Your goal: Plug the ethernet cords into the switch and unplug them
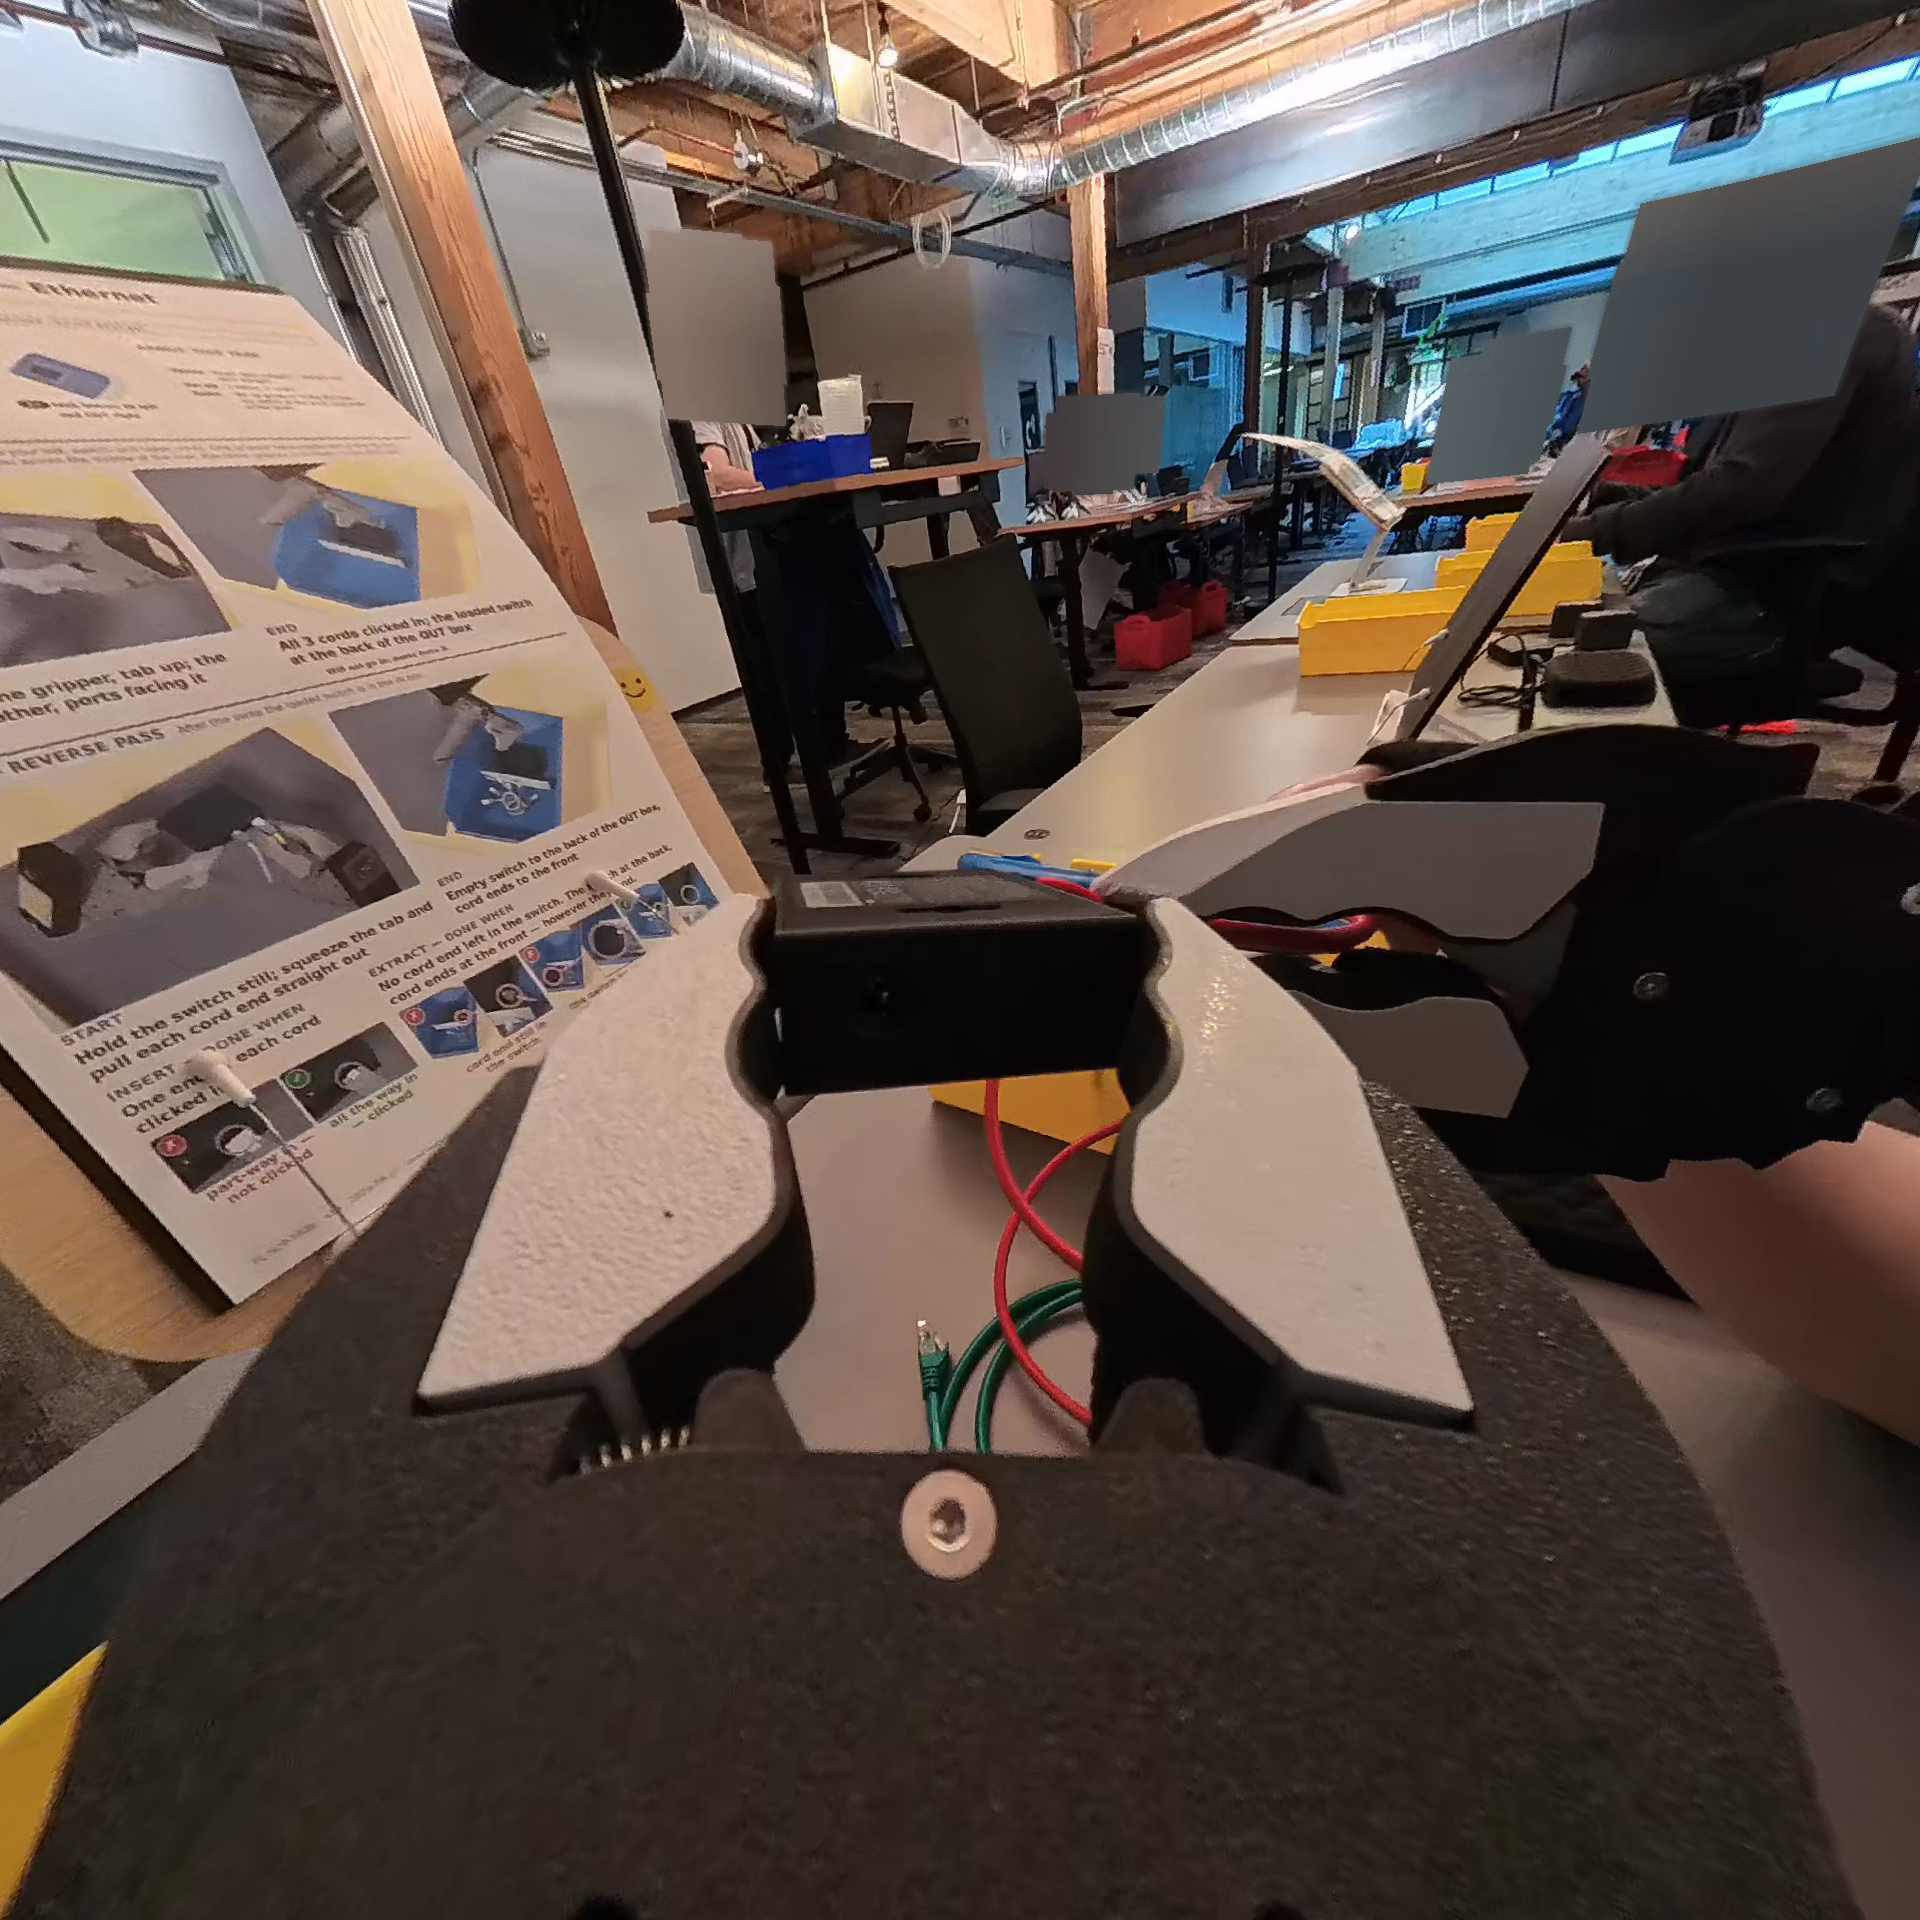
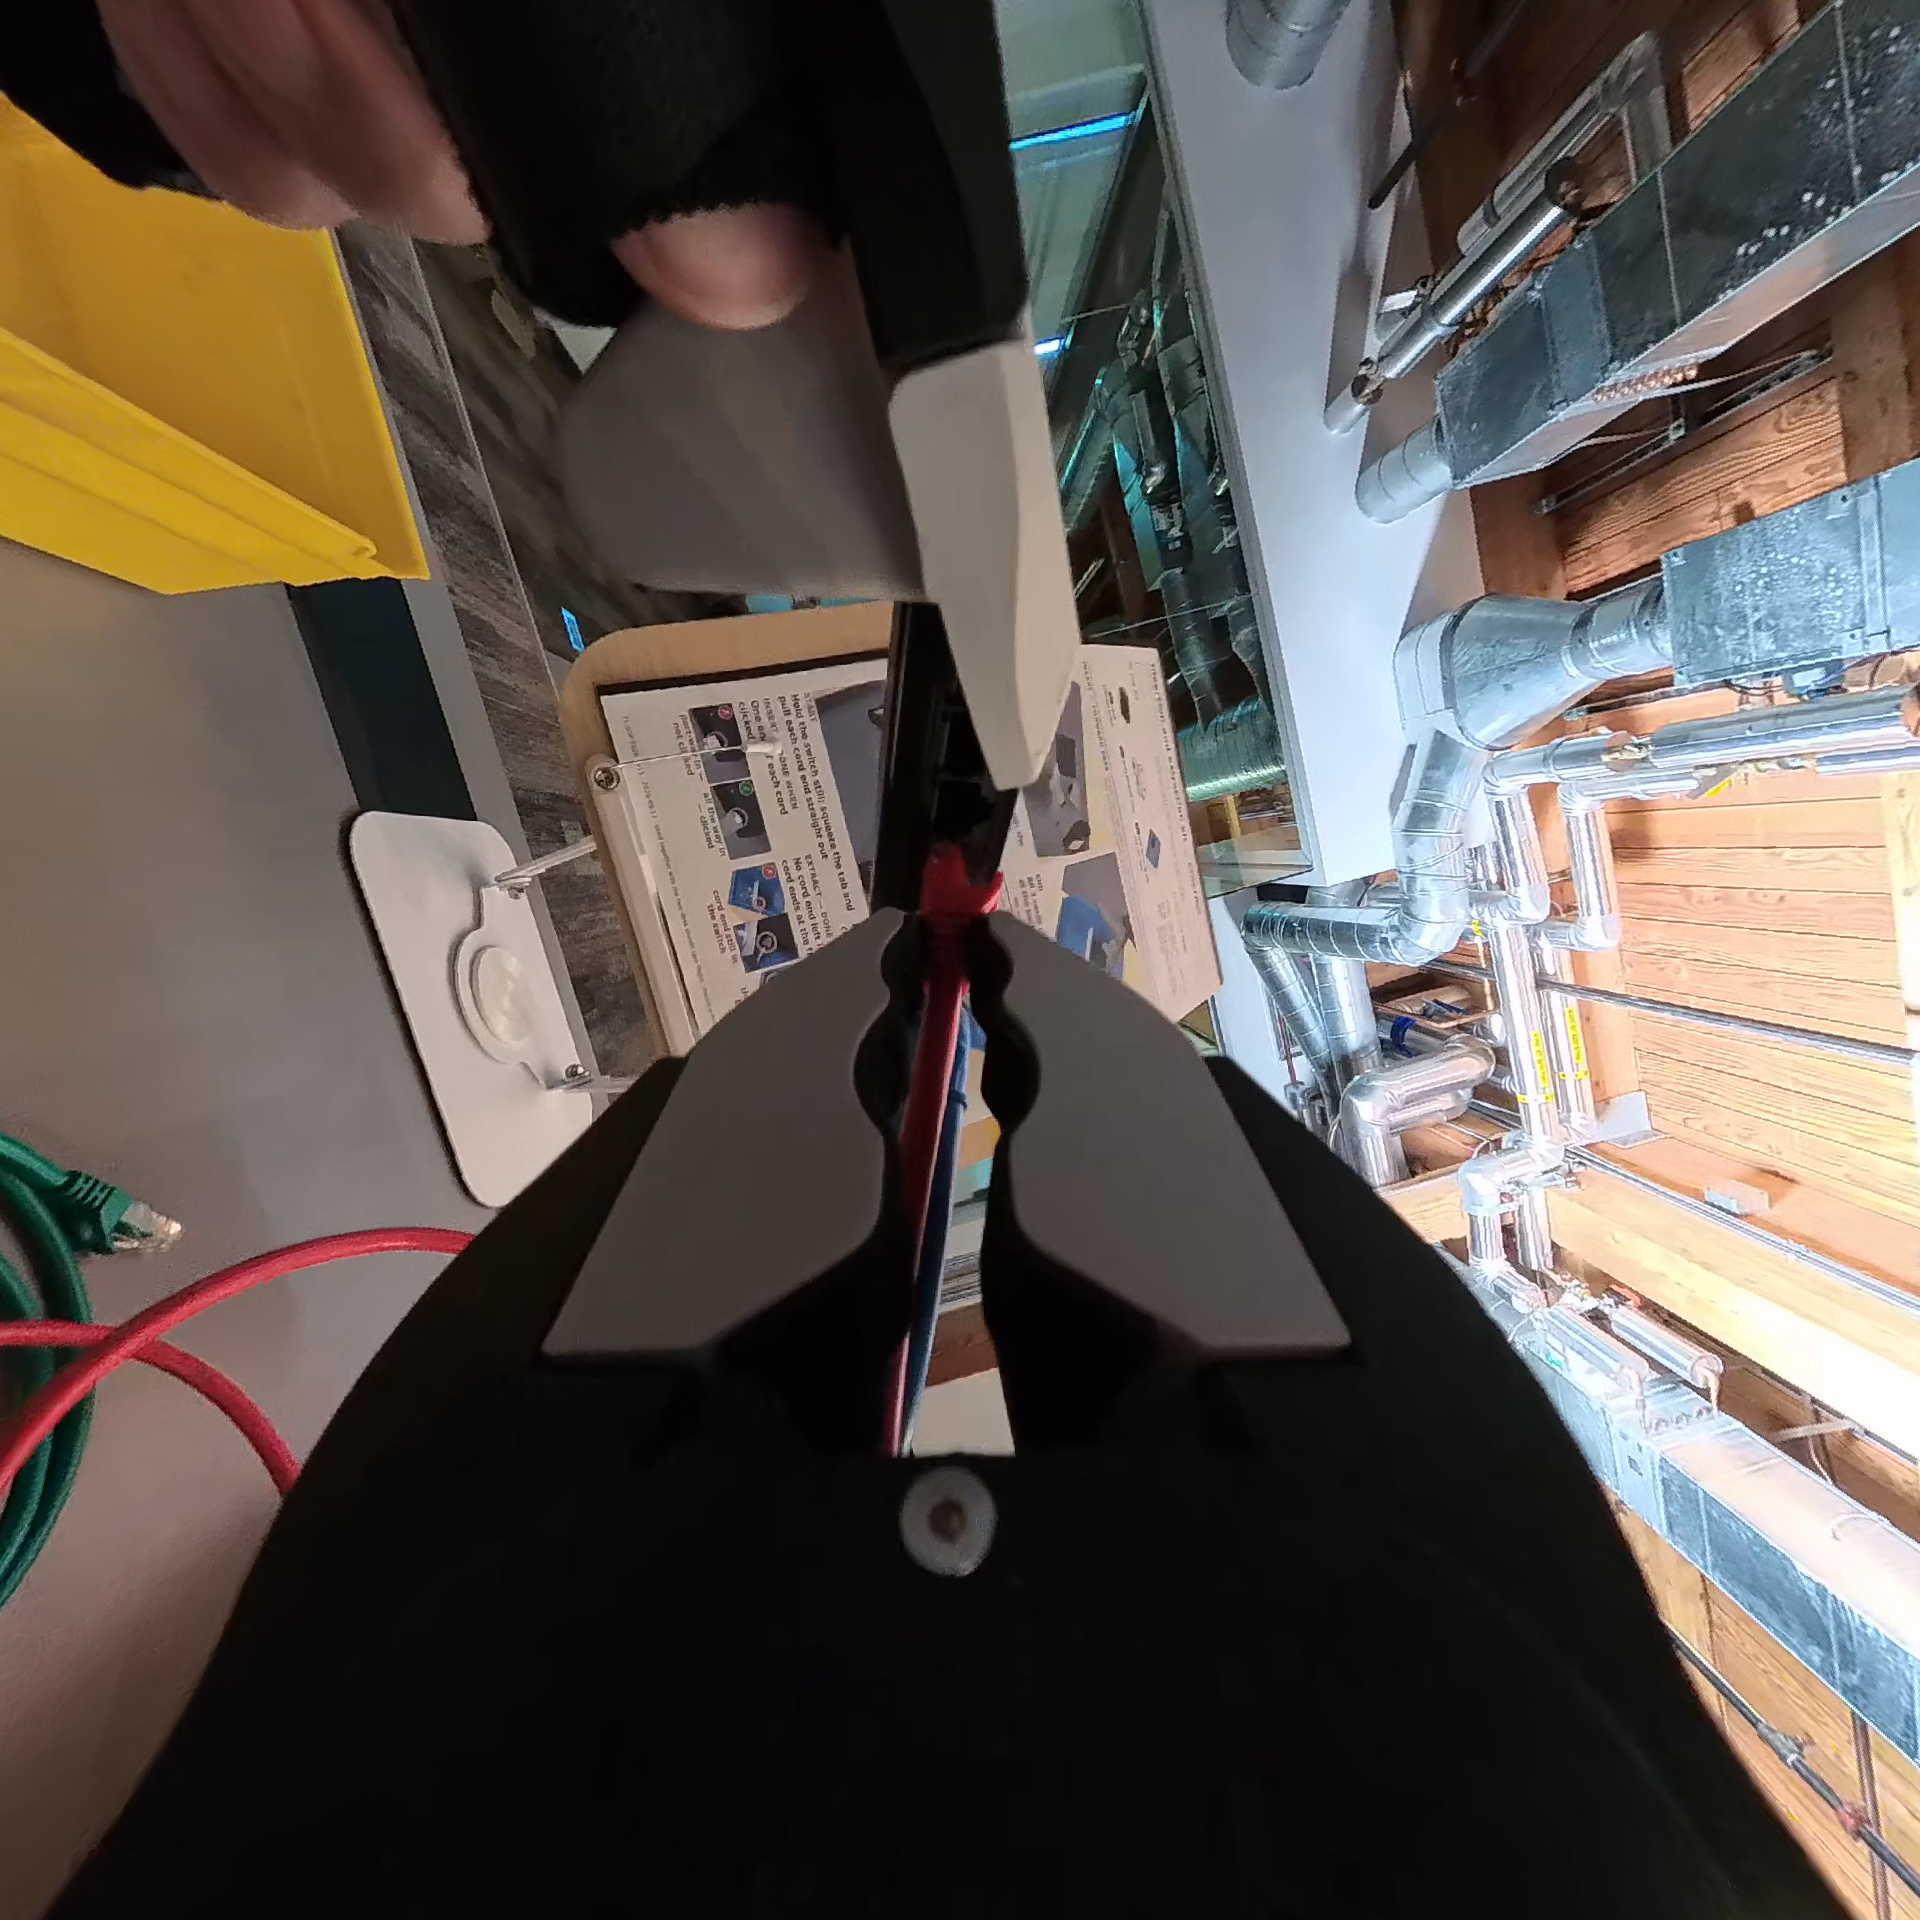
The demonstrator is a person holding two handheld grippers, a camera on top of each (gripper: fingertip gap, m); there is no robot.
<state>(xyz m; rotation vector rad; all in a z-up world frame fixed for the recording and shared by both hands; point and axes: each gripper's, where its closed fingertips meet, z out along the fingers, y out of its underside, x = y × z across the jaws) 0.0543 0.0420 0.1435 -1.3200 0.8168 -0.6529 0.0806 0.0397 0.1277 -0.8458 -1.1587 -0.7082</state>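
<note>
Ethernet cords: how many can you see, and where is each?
3. The red ethernet cord is pinched in the right gripper at the black switch. A blue cord runs alongside. The green cord lies loose on the grey table. More may be hidden.

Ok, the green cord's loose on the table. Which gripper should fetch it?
Neither is free now. The left gripper clamps the switch; the right gripper pinches the red cord at its port. Probably right, once it lets go, for the green cord.

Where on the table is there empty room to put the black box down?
Bare grey table lies between the yellow bin and the white stand base. Nearer, the green cord and red cord loops crowd it.
</note>
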